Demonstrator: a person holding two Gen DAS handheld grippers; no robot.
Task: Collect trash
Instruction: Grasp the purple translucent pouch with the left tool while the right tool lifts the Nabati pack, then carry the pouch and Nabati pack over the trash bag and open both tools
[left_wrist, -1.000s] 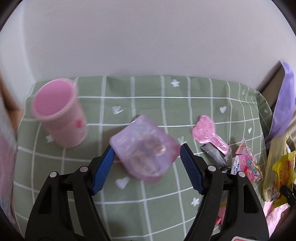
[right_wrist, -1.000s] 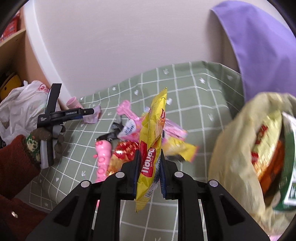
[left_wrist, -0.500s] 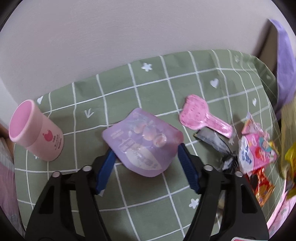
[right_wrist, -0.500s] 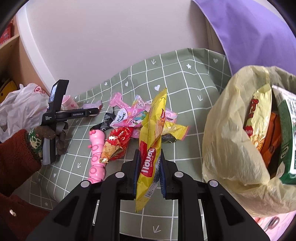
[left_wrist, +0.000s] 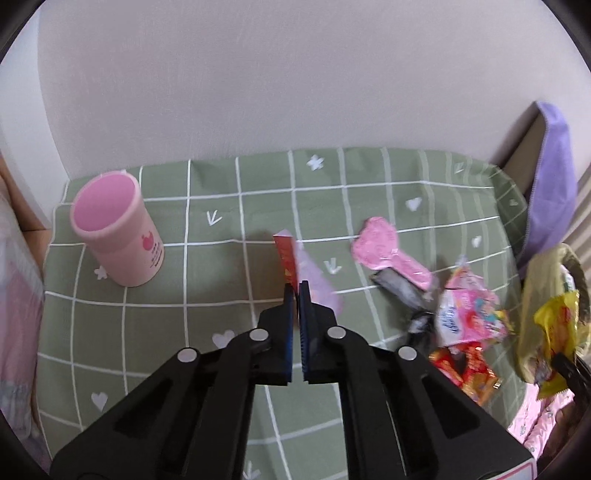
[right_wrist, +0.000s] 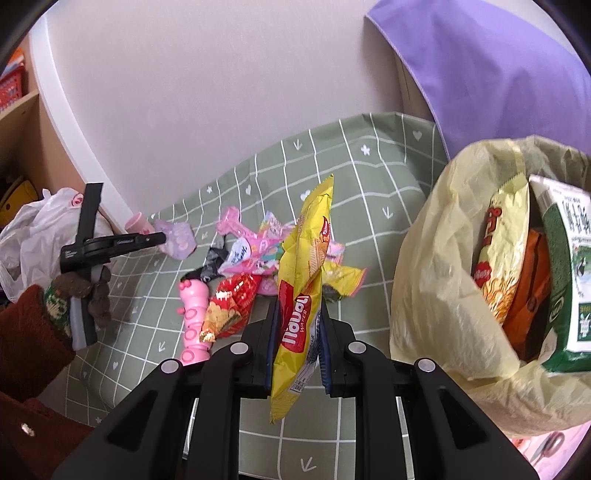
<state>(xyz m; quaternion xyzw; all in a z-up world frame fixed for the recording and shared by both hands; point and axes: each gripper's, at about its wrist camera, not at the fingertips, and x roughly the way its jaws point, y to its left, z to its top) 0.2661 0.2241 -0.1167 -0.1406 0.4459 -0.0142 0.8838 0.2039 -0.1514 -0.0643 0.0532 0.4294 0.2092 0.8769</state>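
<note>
Two tongs grip trash: your left tongs have just closed, pinching the lilac pouch above the bench; your right tongs clamp the yellow wafer wrapper beside the yellow bag.

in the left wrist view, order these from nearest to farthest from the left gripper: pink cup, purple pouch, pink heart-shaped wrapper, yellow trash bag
1. purple pouch: pinched in the left gripper, whose jaws have just closed on it.
2. pink heart-shaped wrapper: just to the right, on the cloth.
3. pink cup: upright, far left.
4. yellow trash bag: at the right edge.
</note>
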